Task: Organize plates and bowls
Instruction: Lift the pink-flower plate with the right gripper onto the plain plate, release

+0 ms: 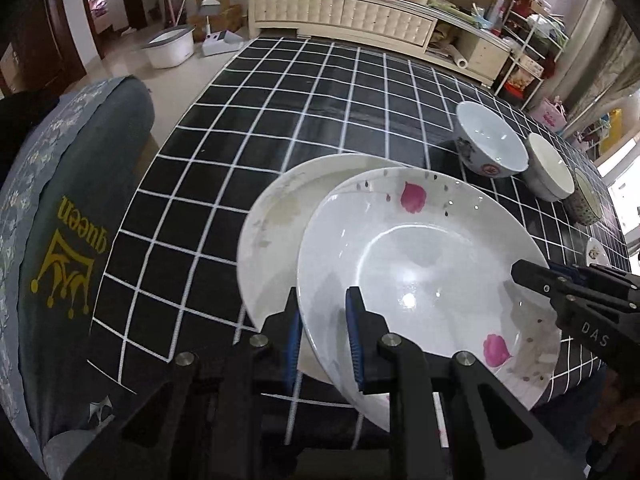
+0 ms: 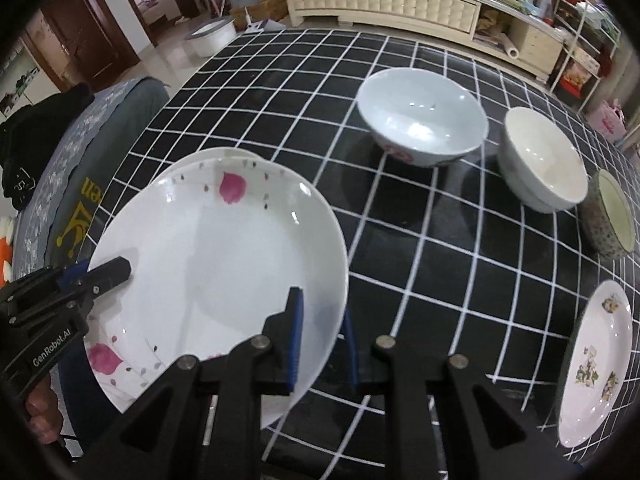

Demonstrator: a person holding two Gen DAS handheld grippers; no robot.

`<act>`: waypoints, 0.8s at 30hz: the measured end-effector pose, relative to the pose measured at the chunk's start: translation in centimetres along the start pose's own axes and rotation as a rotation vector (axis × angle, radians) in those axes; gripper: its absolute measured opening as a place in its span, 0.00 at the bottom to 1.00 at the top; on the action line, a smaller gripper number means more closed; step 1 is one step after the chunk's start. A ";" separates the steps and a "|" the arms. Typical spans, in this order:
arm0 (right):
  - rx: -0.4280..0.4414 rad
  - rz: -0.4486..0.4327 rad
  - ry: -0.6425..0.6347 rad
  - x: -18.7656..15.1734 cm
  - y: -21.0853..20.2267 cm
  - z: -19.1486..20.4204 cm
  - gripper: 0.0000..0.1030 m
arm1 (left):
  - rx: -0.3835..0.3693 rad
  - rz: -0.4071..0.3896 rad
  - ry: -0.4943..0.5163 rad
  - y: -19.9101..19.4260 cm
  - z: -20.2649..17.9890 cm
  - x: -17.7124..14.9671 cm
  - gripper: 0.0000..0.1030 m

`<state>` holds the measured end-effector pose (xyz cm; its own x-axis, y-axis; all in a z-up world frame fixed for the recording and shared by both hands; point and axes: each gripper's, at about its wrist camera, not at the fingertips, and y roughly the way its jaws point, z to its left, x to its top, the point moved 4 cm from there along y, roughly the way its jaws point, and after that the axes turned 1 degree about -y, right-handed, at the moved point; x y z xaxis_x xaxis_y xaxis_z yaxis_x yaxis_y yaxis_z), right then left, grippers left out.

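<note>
Both grippers clamp the pink-flowered plate [image 1: 420, 264] above a second plate [image 1: 276, 216]. Left gripper [image 1: 322, 340] and right gripper [image 2: 322, 340] fingers pinch opposite rims. Three bowls [image 2: 422, 120] stand on the checked surface [image 2: 420, 264].

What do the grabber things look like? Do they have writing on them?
Both are black plastic with blue ribbed pads and round silver bolts. The left gripper reads "GenRobot.AI"; the right gripper reads "DAS". A bare hand holds the left one.
</note>
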<state>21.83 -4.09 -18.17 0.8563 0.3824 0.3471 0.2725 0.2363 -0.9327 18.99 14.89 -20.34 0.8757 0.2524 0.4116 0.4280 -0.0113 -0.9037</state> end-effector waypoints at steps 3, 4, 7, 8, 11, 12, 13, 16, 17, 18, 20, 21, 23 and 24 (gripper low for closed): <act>0.002 0.007 -0.010 0.1 0.4 0.6 0.22 | 0.007 0.007 -0.004 0.2 0.8 -0.2 0.18; 0.003 0.010 -0.012 0.1 0.5 0.8 0.22 | 0.014 0.010 -0.006 0.3 1.1 -0.3 0.18; 0.005 0.018 -0.022 0.2 1.0 1.4 0.22 | 0.026 0.017 -0.015 0.4 1.8 -0.3 0.18; 0.007 0.022 -0.024 0.3 1.2 1.6 0.22 | 0.027 0.022 -0.021 0.5 2.1 -0.3 0.18; 0.009 0.033 -0.039 0.5 1.7 2.1 0.22 | 0.036 0.032 -0.033 1.0 2.8 -0.2 0.18; 0.008 0.035 -0.045 0.6 1.9 2.3 0.22 | 0.042 0.033 -0.030 1.1 3.0 -0.2 0.18; 0.005 0.037 -0.048 0.7 2.1 2.4 0.22 | 0.048 0.035 -0.028 1.2 3.1 -0.2 0.18; 0.003 0.039 -0.059 1.0 2.5 2.7 0.22 | 0.052 0.040 -0.038 1.6 3.6 -0.1 0.18; 0.000 0.040 -0.061 1.0 2.6 2.7 0.22 | 0.053 0.039 -0.043 1.6 3.8 -0.1 0.18; -0.001 0.040 -0.063 1.1 2.7 2.7 0.22 | 0.051 0.034 -0.045 1.6 3.9 0.0 0.18; -0.004 0.043 -0.065 1.2 2.9 2.7 0.22 | 0.046 0.028 -0.048 1.6 4.0 0.2 0.18; -0.009 0.044 -0.065 1.3 3.0 2.7 0.22 | 0.046 0.028 -0.048 1.7 4.1 0.2 0.18; 0.001 0.051 -0.061 1.2 3.1 2.8 0.22 | 0.049 0.029 -0.043 1.9 4.1 0.5 0.18; -0.002 0.053 -0.062 1.2 3.1 2.8 0.22 | 0.058 0.032 -0.042 2.0 4.1 0.5 0.18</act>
<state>22.43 -0.42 -20.36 0.8408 0.4490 0.3025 0.2285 0.2124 -0.9501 19.37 19.02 -22.39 0.8779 0.2935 0.3783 0.3854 0.0355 -0.9220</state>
